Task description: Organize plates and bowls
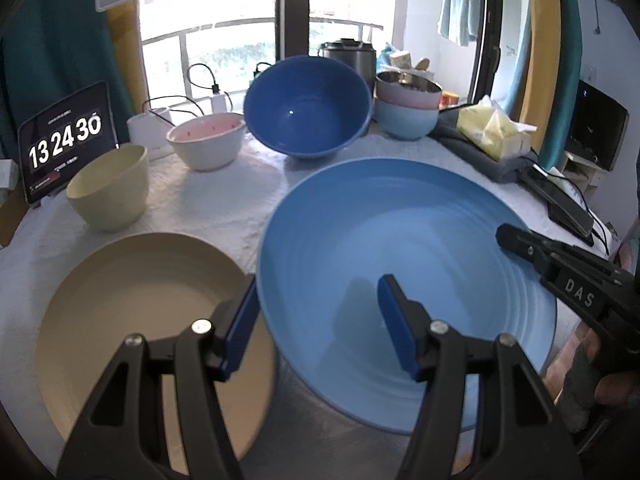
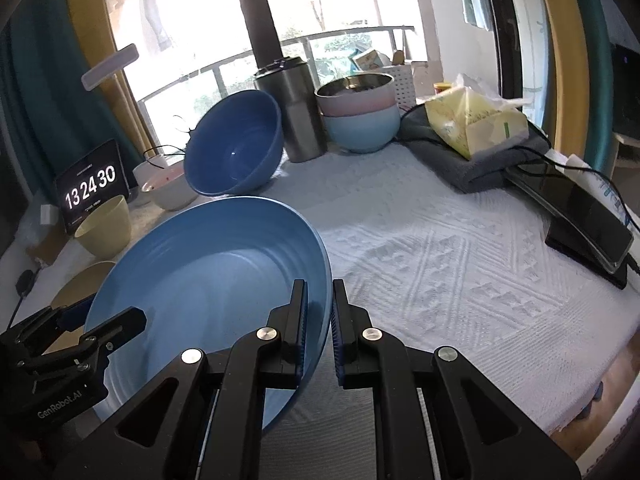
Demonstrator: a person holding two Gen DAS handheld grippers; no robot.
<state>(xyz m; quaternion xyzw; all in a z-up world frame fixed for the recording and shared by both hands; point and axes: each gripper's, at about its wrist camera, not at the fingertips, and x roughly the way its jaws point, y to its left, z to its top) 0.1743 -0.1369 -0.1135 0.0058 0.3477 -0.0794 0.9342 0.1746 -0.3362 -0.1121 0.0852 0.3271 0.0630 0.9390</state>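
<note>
Backlit by blown-out window (image 1: 224,8) — fisheye edges warped, dark.

A light blue plate (image 1: 400,240) with faint concentric rings fills the lower right of the left wrist view; a beige plate (image 1: 132,304) lies lower left. Behind stand a dark blue bowl (image 1: 308,108), a pale yellow bowl (image 1: 110,188), and a white bowl (image 1: 206,140) with pink speckled inside. The cloth (image 2: 440,248) is white with raised diamond patterning.

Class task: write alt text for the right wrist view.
The right gripper is clamped on the rim of a light blue plate, tilted above a white textured tablecloth. Bowls, a steel canister and a digital clock stand behind.
</note>
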